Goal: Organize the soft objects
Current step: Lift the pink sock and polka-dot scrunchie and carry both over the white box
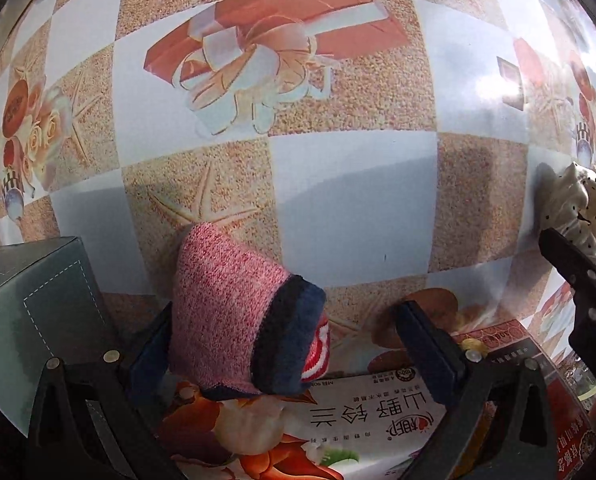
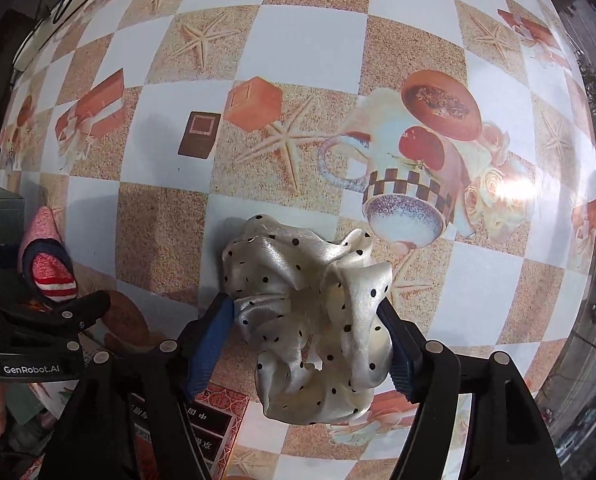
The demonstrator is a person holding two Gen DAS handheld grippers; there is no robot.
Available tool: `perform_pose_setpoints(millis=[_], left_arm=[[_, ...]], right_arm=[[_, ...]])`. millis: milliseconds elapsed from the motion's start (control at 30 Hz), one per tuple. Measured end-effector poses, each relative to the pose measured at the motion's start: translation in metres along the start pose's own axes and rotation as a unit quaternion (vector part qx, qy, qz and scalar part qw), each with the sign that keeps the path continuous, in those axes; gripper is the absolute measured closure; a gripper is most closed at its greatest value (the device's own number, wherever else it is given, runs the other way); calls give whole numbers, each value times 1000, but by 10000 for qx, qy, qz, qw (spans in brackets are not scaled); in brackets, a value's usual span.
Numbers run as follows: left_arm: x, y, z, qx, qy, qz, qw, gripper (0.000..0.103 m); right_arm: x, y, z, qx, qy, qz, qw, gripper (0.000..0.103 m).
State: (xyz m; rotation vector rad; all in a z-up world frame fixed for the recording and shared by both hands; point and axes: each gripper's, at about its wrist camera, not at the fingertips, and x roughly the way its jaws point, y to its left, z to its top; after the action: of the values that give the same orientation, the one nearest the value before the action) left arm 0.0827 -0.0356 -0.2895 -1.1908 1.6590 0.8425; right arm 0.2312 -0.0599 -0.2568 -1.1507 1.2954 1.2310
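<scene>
A grey-green box (image 1: 29,300) stands at far left on the checkered surface (image 1: 338,200). The left tongs (image 1: 289,344) gape wide; the pink knitted sock (image 1: 233,312) rests against one finger. The right tongs (image 2: 310,332) pinch the polka-dot scrunchie (image 2: 310,320), lifted.

A pink-and-white knit sock (image 1: 225,304) is showing a navy cuff and red-white stripes. The scrunchie (image 2: 310,320) is gleaming cream satin with black dots, lying over the tablecloth (image 2: 298,40) checkered white and sandy tan with starfish.
</scene>
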Motion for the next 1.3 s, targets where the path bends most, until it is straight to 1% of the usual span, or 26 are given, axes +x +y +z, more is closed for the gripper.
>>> perform_pose_setpoints(millis=[33,67,100,133,167,200,233,267,300,333,367,500,567,600,700,733,800,900,1100,1300], left_arm=[[-1,-2,3,-46,-24,-9,10000,0],[-1,-1,3,-75,-81,-34,9999,1],[-3,-1,2,-79,-143,-39,9999,2],[-5,-1,-1,-63,-233,-28,9997,6],[-8,-1,-4,-26,-326,-12,9995,15],[-13,-1,-7,36,-445,17,9990,20],[-18,-3,-10,111,-566,44,9983,38],[-23,-4,-12,188,-655,38,9977,51],[-27,-2,-16,225,-732,34,9971,52],[-35,-3,-17,214,-847,54,9962,56],[-40,-5,-18,200,-953,88,9952,57],[-69,-1,-35,125,-1366,172,9904,57],[-88,0,-48,149,-1616,209,9865,57],[-96,0,-54,176,-1722,212,9847,57],[-123,1,-76,267,-2029,258,9785,57],[-134,1,-87,300,-2115,283,9765,57],[-140,0,-103,342,-2238,299,9736,57],[-146,3,-119,418,-2389,292,9697,57],[-150,8,-160,514,-2566,297,9647,57],[-148,24,-188,489,-2587,303,9642,57]], right_arm=[[-6,-2,-2,62,-21,-37,10000,54],[-12,-10,-3,121,-39,6,9999,61],[-13,-14,-4,189,-35,149,9997,71],[-13,-17,-6,279,-31,287,9992,71],[-15,-20,-8,352,-53,323,9988,72],[-20,-24,-6,409,-93,322,9986,72],[-23,-26,-8,482,-143,351,9981,72],[-27,-29,-10,573,-185,416,9973,72],[-32,-34,-9,655,-228,497,9964,72],[-38,-36,-11,724,-290,557,9954,72],[-45,-36,-12,768,-359,588,9947,72],[-79,-37,-20,872,-671,765,9910,72],[-94,-36,-28,889,-824,850,9890,72],[-104,-44,-21,887,-887,887,9881,72],[-126,-47,-26,855,-1060,981,9858,72],[-133,-43,-30,844,-1108,995,9852,72],[-136,-34,-31,825,-1182,1022,9843,72],[-155,-29,-45,790,-1281,1050,9830,72],[-178,-8,-71,745,-1387,1033,9821,72],[-188,23,-97,636,-1399,1027,9828,72]])
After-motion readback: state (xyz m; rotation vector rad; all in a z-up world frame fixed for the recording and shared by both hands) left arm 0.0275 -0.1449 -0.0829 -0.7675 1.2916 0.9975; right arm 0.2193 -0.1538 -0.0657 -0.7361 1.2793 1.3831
